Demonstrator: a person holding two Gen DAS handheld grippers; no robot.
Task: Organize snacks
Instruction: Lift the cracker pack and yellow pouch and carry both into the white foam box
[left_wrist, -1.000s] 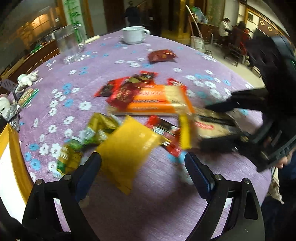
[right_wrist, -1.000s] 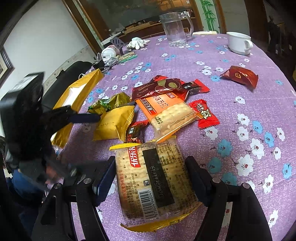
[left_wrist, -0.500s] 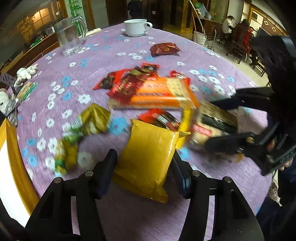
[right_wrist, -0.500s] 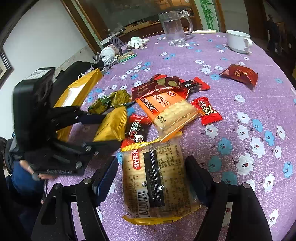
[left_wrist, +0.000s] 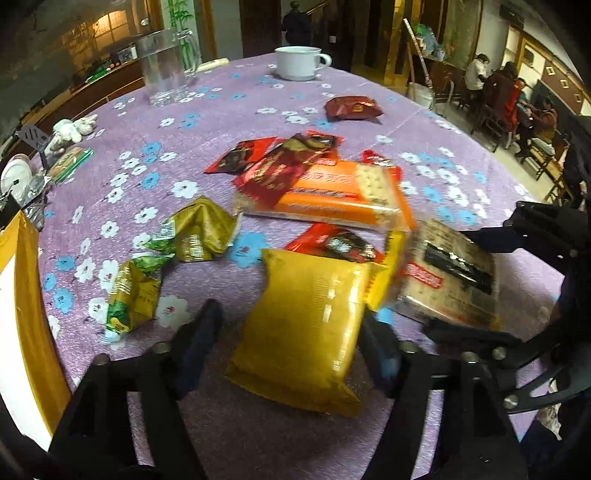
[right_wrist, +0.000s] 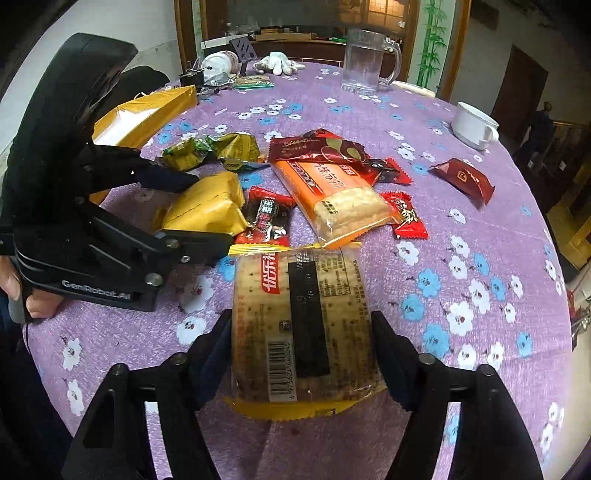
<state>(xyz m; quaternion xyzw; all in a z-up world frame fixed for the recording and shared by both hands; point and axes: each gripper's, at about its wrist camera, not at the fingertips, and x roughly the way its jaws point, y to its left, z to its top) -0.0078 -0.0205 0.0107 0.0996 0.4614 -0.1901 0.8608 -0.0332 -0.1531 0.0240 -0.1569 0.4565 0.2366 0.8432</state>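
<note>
Clearly both packs are light, crinkly and fragile: right gripper (right_wrist: 301, 345) jaws clamp the cracker pack (right_wrist: 301, 325) by its long sides; left gripper (left_wrist: 291, 343) jaws straddle the yellow pouch (left_wrist: 306, 325) on the desk (left_wrist: 221, 110), apparently unclosed.

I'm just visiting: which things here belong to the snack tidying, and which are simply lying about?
Part of the job:
yellow packet
cracker pack
orange biscuit pack
green packets
red wrappers

Lying about:
glass mug
white cup
white glove
</note>
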